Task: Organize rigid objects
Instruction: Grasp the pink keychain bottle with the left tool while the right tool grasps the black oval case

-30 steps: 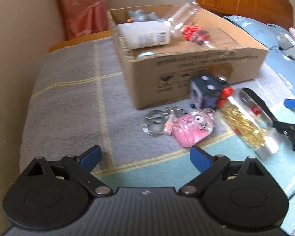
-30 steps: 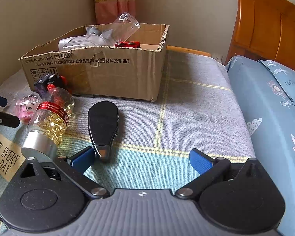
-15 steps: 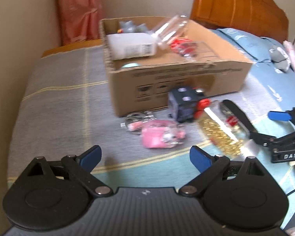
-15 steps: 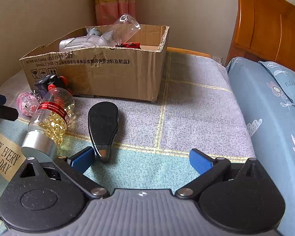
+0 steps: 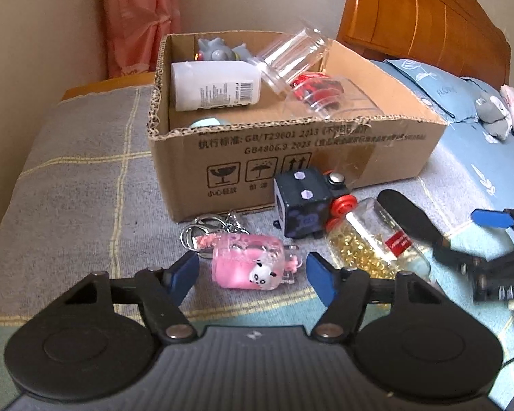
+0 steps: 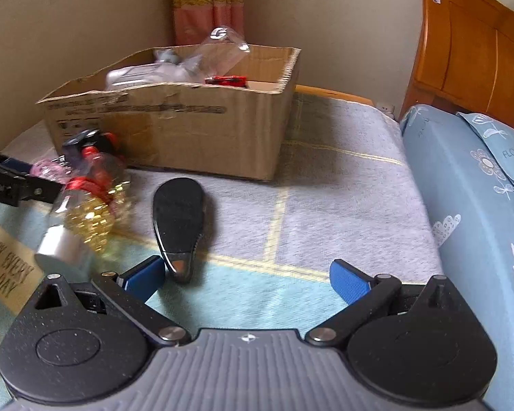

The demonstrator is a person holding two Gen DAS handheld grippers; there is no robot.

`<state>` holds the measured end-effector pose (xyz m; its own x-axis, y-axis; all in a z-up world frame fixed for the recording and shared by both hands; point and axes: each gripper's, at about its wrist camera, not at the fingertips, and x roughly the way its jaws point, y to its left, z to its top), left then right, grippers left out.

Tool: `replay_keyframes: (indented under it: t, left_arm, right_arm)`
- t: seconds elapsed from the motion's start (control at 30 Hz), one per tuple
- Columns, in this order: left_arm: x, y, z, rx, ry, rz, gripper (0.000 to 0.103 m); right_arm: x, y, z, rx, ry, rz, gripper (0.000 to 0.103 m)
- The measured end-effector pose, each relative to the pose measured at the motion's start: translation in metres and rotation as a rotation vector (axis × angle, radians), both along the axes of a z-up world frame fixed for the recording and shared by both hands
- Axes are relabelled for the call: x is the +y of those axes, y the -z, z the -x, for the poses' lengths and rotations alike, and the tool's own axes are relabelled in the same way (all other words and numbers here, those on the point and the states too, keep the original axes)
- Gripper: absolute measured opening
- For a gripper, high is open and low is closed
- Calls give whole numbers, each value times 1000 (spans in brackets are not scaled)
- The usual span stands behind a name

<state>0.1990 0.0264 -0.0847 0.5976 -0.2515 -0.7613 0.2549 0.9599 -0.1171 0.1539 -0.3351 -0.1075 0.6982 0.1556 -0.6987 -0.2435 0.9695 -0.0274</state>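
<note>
Your left tool (image 5: 250,272) has just been closing — its blue pads flank the pink panda keychain (image 5: 248,265) at lower centre without touching it, long axis crosswise. Your right tool (image 6: 246,279) stands open, farther off.

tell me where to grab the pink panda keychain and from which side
Grip the pink panda keychain across its blocky resin body, from above. It lies flat between the left gripper's pads, which have just been closing. Avoid the loose key rings.
</note>
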Motion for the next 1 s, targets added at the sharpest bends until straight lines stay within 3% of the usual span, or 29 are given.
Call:
replay_keyframes:
  t: [0.23,0.37,0.53,0.73,0.83,1.0]
  left_arm:
    - [-4,-1,1,-8,3,-13,61]
    - [-6,-1,2,-16,-4,-23,52]
    - [0,-2,5,-16,-17,-21,51]
    - [16,-3,13,-19,-40,-23,50]
    - [21,-3,15,-18,-41,-15,50]
    - [24,-2,13,-15,-40,0,50]
  right_arm:
    - [-10,-1,-15,7,137,9,103]
    - [-2,0,-10,12,99,1,103]
    - [8,-2,-2,16,46,-18,102]
    - [25,-9,1,27,-29,-73,88]
    - [29,-10,1,34,-57,-104,87]
    - [34,-15,-2,46,-25,-89,81]
